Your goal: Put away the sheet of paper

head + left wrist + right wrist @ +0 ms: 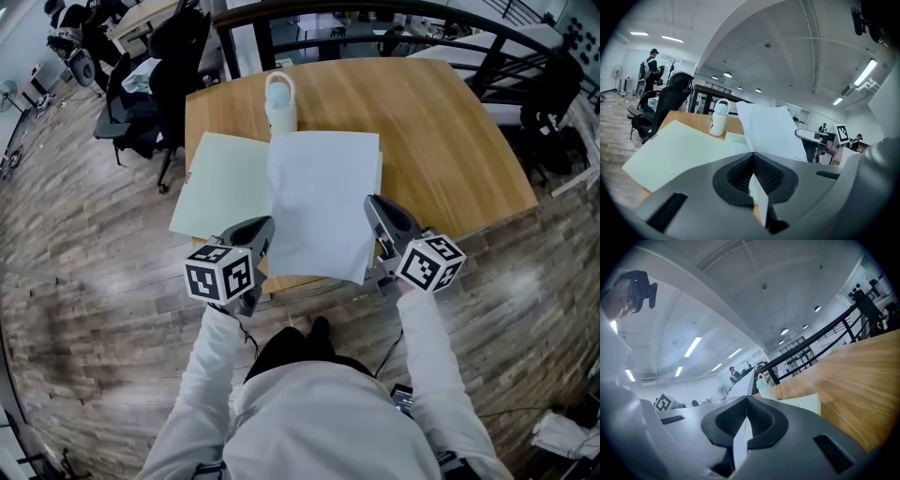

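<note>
A white sheet of paper [322, 202] is held up over the near half of the wooden table [441, 131]. My left gripper [263, 232] is shut on the sheet's near left edge; my right gripper [372, 208] is shut on its right edge. In the left gripper view the sheet [771, 131] rises out of the closed jaws [753, 161]. The right gripper view shows the paper edge [740, 439] pinched between the dark pads [761, 420]. A pale green folder [220, 185] lies open on the table beneath the sheet, left of centre.
A white handled bottle [280, 101] stands on the table just beyond the folder. Black office chairs [159, 84] are off the table's left side, and a dark railing [487, 42] runs behind it. The floor is wood planks.
</note>
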